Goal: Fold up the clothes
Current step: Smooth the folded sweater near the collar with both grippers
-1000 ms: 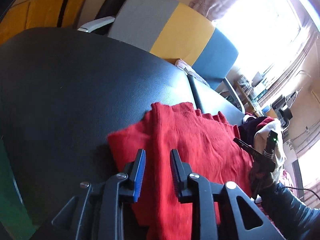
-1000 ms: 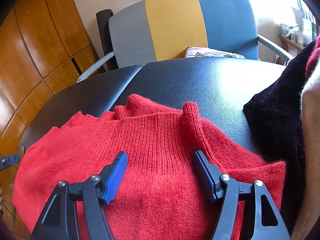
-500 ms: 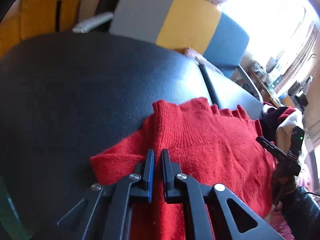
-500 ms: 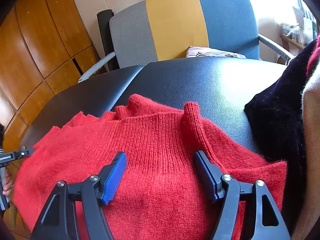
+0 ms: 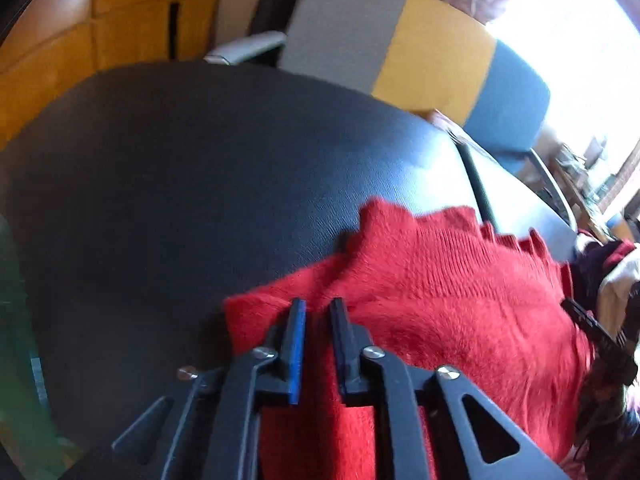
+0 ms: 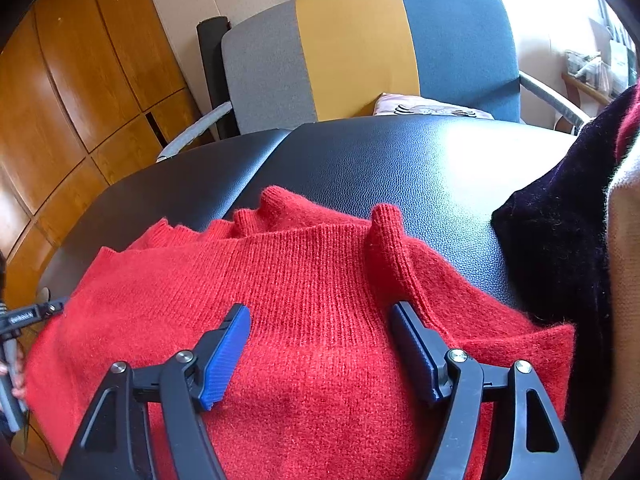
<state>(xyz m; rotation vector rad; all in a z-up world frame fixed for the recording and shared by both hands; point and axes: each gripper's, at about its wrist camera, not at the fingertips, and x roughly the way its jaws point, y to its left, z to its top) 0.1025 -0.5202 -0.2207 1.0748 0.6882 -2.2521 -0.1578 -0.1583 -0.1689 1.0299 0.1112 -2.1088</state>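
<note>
Sweater [image 5: 432,304] blurred; left tongs [image 5: 318,308] hide any pinch.

Tricolour armchair [image 6: 360,52], wooden cupboards [image 6: 80,100], bright window [image 5: 580,40]

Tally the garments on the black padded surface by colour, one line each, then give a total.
Red knitted sweater: 1
Dark, near-black fuzzy knit garment: 1
Beige garment, only partly in view at the right edge: 1
Total: 3 garments in view on the black padded surface
</note>
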